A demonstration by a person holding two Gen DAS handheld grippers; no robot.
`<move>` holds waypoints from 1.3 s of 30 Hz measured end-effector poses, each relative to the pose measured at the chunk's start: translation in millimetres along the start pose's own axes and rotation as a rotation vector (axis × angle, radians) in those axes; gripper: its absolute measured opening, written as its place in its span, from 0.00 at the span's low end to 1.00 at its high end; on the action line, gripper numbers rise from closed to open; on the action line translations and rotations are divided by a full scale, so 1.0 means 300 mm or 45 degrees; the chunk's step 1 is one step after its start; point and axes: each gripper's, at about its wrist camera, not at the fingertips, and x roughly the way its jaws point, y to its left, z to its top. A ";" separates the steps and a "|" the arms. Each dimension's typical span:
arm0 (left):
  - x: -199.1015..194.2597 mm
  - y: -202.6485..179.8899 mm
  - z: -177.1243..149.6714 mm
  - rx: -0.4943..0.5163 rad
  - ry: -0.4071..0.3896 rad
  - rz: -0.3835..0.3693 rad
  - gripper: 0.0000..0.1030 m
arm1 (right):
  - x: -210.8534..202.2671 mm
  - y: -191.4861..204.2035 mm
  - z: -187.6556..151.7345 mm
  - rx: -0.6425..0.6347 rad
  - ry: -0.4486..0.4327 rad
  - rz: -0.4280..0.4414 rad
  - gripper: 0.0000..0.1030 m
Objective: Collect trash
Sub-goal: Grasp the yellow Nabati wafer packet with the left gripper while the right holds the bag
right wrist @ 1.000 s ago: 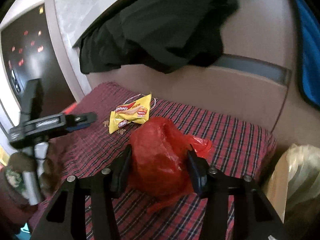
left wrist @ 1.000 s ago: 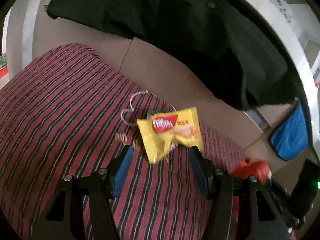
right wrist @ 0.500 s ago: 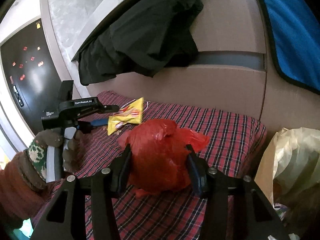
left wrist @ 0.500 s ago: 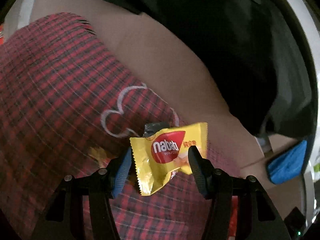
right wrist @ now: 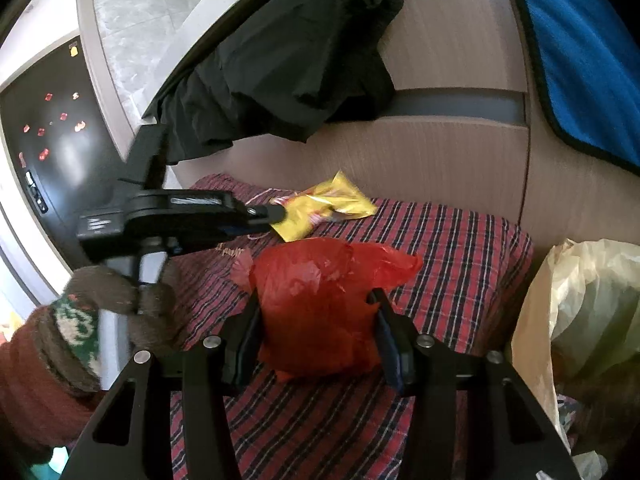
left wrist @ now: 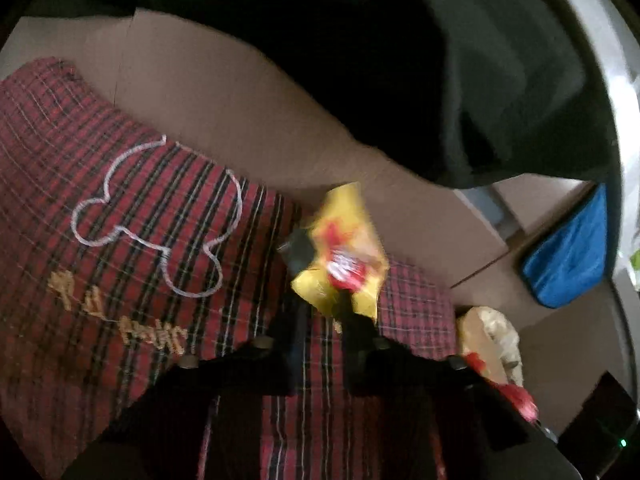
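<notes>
Wrapper (left wrist: pixel 340 252), yellow with a red mark, is pinched at its lower edge between the two fingers of the left gripper (left wrist: pixel 324 312), which are drawn close together on it. In the left wrist view it is blurred and stands up above the cloth (left wrist: pixel 140 240), so it seems lifted, though I cannot tell if any part touches the cloth. In the right wrist view the same wrapper (right wrist: pixel 324 210) sticks out from the tip of the left gripper (right wrist: pixel 276 213), near the back edge of the red checked cloth (right wrist: pixel 460 248) and just before the brown panel (right wrist: pixel 440 152).

The right gripper (right wrist: pixel 316 320) has its fingers around a red bag (right wrist: pixel 320 304), one on each side (both touch the plastic and press it a little). The bag sits on the cloth, in front of the wrapper and apart from it.

A gloved hand (right wrist: pixel 120 304) holds the handle of the left gripper. A white outline drawing (left wrist: pixel 156 220) and some yellow letters (left wrist: pixel 120 312) are on the cloth. A black garment (right wrist: pixel 288 64) hangs over the panel, and a blue towel (right wrist: pixel 580 52) hangs at the right. A pale plastic bag (right wrist: pixel 580 304) stands beside the right edge of the cloth.
</notes>
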 end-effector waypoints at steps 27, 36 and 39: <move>-0.331 0.014 -0.230 0.364 -0.121 0.138 0.46 | -0.017 0.051 -0.033 -0.040 0.075 -0.053 0.45; -0.117 0.088 -0.119 0.077 -0.016 0.173 0.46 | -0.005 0.052 -0.039 -0.055 0.072 -0.054 0.45; -0.102 0.090 -0.084 0.003 -0.055 0.173 0.47 | -0.003 0.055 -0.042 -0.059 0.066 -0.057 0.45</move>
